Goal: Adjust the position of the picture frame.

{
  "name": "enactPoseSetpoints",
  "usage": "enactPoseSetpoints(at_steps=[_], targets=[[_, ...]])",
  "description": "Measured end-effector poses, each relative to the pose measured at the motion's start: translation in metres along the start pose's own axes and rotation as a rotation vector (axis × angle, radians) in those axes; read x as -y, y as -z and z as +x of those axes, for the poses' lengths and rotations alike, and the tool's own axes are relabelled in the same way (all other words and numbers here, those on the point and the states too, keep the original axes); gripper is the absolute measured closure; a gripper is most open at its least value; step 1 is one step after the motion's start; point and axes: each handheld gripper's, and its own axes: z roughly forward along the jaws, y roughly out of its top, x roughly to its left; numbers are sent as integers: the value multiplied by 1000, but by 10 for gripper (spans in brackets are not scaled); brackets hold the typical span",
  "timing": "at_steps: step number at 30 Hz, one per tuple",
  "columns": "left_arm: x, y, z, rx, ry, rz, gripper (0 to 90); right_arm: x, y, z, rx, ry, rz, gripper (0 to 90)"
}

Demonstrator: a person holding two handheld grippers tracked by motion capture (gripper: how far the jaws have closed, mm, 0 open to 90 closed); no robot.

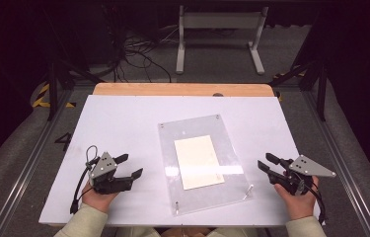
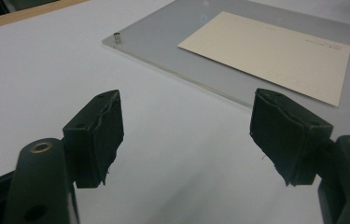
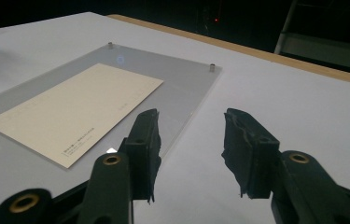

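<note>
Two grippers rest on the white table (image 1: 123,118): the left gripper (image 1: 129,166) gapes empty, well apart from one clear acrylic plate (image 1: 222,133) at centre, which bears one cream card (image 1: 198,161) and perhaps four corner studs; the right gripper (image 1: 266,163), half-spread, holds nothing.

Faint lines of small print run along one edge of the cream card (image 3: 77,109) lying under the clear plate (image 3: 186,91), but they are too small and blurred to read. No other lettering, label or number is legible.
</note>
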Motion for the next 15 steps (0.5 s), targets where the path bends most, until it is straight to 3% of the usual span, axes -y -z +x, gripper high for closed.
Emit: enactPoseSetpoints(at_steps=[12, 15], targets=[[-2, -3, -3, 18, -14, 0, 263, -8, 12, 12, -36, 41, -11, 528], [-4, -4, -4, 22, -26, 0, 264, -9, 14, 18, -67, 68, -8, 580]])
